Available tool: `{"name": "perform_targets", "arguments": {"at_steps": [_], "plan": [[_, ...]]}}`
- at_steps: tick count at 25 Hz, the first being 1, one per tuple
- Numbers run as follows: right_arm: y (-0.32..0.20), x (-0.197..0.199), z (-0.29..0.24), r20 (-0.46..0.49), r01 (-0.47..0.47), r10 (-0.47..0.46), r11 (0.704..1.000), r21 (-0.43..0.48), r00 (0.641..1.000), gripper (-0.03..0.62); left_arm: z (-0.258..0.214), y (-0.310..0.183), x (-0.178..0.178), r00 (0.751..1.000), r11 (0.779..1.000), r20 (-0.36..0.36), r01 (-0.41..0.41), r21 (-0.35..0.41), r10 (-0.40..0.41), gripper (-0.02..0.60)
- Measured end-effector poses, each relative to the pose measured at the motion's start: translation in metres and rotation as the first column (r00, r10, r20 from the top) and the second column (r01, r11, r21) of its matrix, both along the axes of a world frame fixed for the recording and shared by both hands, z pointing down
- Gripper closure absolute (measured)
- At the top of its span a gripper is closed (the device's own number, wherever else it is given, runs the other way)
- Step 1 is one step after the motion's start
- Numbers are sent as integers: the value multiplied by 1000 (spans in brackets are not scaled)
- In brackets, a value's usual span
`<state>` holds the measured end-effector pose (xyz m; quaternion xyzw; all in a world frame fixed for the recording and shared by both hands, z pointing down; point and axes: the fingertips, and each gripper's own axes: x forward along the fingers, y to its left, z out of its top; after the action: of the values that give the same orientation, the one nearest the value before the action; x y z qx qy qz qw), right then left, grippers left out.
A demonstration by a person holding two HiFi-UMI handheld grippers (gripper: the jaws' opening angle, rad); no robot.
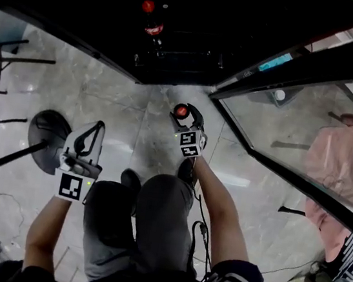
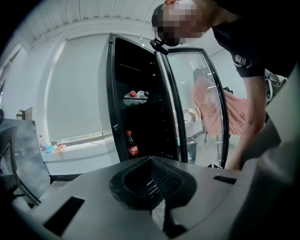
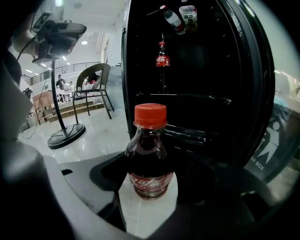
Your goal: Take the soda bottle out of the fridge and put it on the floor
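The left gripper [image 1: 99, 126], jaws pressed together and empty, hangs over open floor [image 1: 129, 107]. The right gripper [image 1: 184, 115] pinches the soda bottle [image 3: 149, 157] (upright) just before the fridge [image 3: 211, 84] threshold, its glass door [image 1: 283, 123] swung right.

Light is even and daylit. In the head view the floor [image 1: 134, 118] around the left claw [image 1: 101, 125] is pale and glossy with a soft sheen. The fridge [image 1: 177, 46] ahead of it is near black, its detail lost. The glass door [image 1: 295, 134] to the right of the right claw [image 1: 185, 110] carries faint reflections. The left gripper view is brightest: a white wall [image 2: 79, 89] beyond the claw glows flat, the claw's own body is soft, and straight lines bow toward dark corners. In the right gripper view the bottle [image 3: 149, 154] between the jaws is sharp, its cap catching light. Lamps [image 3: 84, 42] up to the left flare small.
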<state>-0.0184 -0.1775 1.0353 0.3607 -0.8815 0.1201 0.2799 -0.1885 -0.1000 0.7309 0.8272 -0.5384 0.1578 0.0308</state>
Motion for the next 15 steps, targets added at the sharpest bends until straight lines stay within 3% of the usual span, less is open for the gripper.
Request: {"name": "perform_targets", "arguments": {"at_steps": [15], "plan": [[-10, -6, 52, 0, 21, -21, 1000, 20, 1000, 283, 32, -13, -1, 1000, 1000, 21, -13, 2, 13, 557]]}}
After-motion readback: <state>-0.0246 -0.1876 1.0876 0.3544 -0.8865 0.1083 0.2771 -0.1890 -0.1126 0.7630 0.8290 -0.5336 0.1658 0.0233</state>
